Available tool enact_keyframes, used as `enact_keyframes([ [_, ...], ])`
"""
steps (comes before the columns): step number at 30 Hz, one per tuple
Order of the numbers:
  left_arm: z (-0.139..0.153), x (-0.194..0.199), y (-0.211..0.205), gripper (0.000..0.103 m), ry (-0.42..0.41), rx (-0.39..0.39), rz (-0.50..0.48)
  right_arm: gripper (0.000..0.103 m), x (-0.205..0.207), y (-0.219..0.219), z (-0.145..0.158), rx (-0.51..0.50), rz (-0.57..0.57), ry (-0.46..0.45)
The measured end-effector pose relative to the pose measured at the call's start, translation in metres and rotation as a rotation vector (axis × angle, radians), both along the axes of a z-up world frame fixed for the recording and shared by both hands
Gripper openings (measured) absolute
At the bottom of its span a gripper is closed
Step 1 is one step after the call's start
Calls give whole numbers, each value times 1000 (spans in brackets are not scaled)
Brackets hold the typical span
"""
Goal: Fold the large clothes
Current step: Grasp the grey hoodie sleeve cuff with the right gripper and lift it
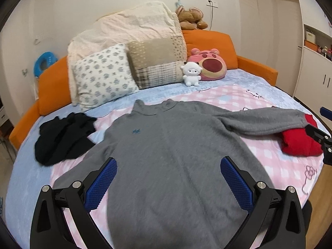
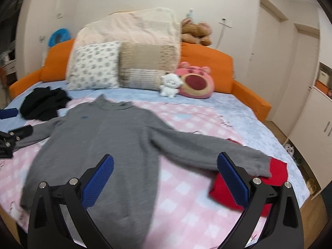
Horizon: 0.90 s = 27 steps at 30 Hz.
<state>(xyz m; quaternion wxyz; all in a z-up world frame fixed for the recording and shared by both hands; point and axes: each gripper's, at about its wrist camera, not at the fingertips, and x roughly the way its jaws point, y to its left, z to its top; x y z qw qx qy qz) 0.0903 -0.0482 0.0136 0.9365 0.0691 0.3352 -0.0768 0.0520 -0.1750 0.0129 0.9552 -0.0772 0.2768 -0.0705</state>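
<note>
Left gripper (image 1: 168, 186): blue ribbed pads wide apart, nothing between them, held above the lower body of the garment near the bed's foot edge. Right gripper (image 2: 165, 183): same condition, pads spread wide, empty, hovering over the quilt between garment body and its right sleeve.

Task item: large grey fleece high-neck sweater (image 1: 166, 145), lying front-up and flat on the pink-and-white check quilt (image 2: 186, 197), hem toward foot edge, collar toward the headboard. Both sleeves spread outward. Judged reason: laid open so sleeves can be brought in first, i.e. folding not yet begun. Hem sits directly under/ahead of left gripper. Right sleeve runs toward the bed's right edge, cuff just ahead of the right gripper's right pad.

Folded red garment (image 2: 276, 172): at right edge of bed, sleeve cuff draped over part of it. Prob. a finished item set aside. Risk: cuff grab could snag it.

Crumpled black garment (image 1: 62, 137): left side of bed, just beside left shoulder, touching or nearly so; can't tell which. Likely awaiting its turn.

Far end, against the orange headboard (image 1: 209, 37): floral white pillow (image 1: 103, 74), beige patchwork cushion (image 1: 157, 62), small white plush (image 1: 192, 73), pink bear-face plush (image 1: 209, 64). Well apart from the work area.
</note>
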Motion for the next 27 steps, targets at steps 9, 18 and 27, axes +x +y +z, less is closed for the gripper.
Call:
enact_keyframes([
  [9, -47, 152, -63, 101, 147, -95, -100, 98, 43, -183, -29, 146, -231, 45],
  [18, -126, 312, -131, 101, 405, -101, -92, 98, 59, -358, -77, 411, -348, 155],
  [27, -153, 384, -180, 101, 530, -148, -115, 90, 97, -372, -123, 474, -294, 286],
])
